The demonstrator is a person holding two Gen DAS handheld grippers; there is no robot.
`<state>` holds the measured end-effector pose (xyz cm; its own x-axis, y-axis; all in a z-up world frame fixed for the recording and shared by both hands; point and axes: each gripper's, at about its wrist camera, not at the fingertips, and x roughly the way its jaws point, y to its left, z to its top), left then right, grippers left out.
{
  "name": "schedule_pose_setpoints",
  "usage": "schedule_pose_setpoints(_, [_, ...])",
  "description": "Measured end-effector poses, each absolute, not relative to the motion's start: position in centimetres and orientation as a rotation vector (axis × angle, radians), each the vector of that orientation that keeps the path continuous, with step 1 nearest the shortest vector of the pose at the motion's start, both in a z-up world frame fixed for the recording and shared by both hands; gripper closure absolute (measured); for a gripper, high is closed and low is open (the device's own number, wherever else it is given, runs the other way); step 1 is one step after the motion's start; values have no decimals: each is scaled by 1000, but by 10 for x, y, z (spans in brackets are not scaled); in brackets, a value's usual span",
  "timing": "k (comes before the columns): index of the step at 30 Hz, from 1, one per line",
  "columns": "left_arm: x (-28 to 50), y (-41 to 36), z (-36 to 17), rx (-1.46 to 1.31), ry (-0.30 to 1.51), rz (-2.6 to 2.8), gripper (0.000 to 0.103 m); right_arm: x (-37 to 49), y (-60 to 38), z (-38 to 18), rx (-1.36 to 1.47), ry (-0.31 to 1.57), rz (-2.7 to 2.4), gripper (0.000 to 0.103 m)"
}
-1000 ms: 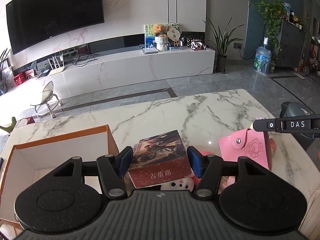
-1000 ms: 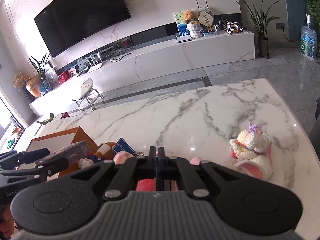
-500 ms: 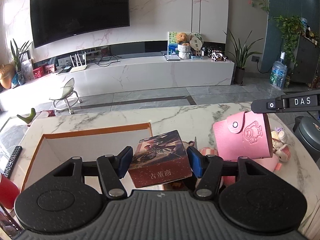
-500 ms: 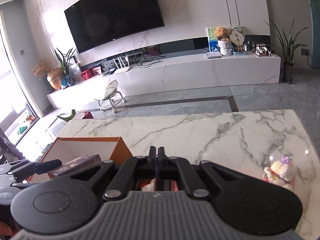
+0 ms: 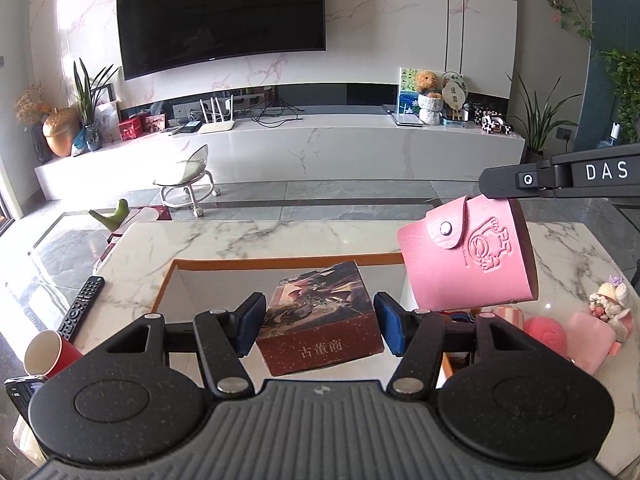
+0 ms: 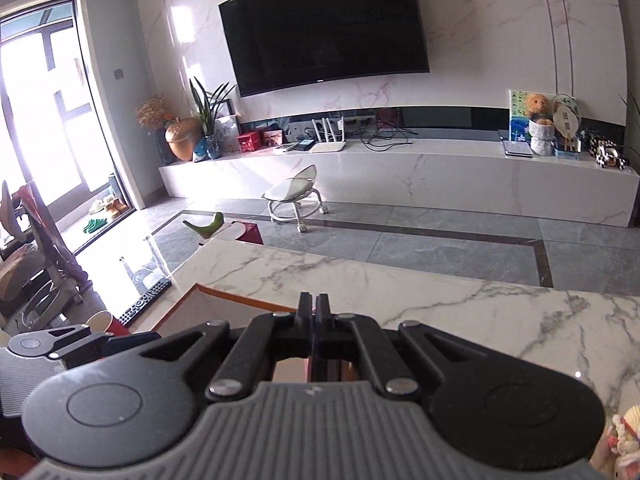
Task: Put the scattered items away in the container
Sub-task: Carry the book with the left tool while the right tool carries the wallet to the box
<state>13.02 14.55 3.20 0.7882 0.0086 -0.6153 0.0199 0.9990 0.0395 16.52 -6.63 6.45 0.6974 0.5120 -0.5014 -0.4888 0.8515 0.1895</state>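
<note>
My left gripper (image 5: 319, 322) is shut on a dark red card box (image 5: 320, 320) and holds it over the open orange-rimmed cardboard box (image 5: 248, 265). My right gripper (image 6: 314, 312) is shut on a pink snap wallet (image 5: 470, 254), which hangs from its fingers above the box's right side; in the right wrist view only a sliver of the pink wallet (image 6: 290, 370) shows beneath the fingers. The box's orange rim also shows in the right wrist view (image 6: 224, 294).
On the marble table (image 5: 280, 240) right of the box lie a pink case (image 5: 590, 340), a pink knitted ball (image 5: 546, 332) and a crocheted doll (image 5: 612, 306). A black remote (image 5: 80, 308) and a red cup (image 5: 46, 354) sit at the left edge.
Both grippers have lifted and swung left with their loads, from the item pile to above the cardboard box. The wallet now hangs over the box's right side.
</note>
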Motion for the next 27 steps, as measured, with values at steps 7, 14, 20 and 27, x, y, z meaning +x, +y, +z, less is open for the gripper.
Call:
schedule_pose_setpoints(7, [144, 183, 20, 25, 696, 47, 33, 181, -8, 58, 14, 595, 632, 102])
schedule_pose_setpoints(14, [160, 212, -2, -1, 752, 97, 33, 204, 43, 26, -10, 674, 682, 102])
schedule_pose_setpoints(20, [173, 226, -18, -16, 792, 132, 33, 226, 69, -9, -11, 753, 696, 102])
schedule_pose_setpoints(27, [184, 228, -29, -6, 826, 120, 33, 246, 73, -44, -28, 842, 654, 102])
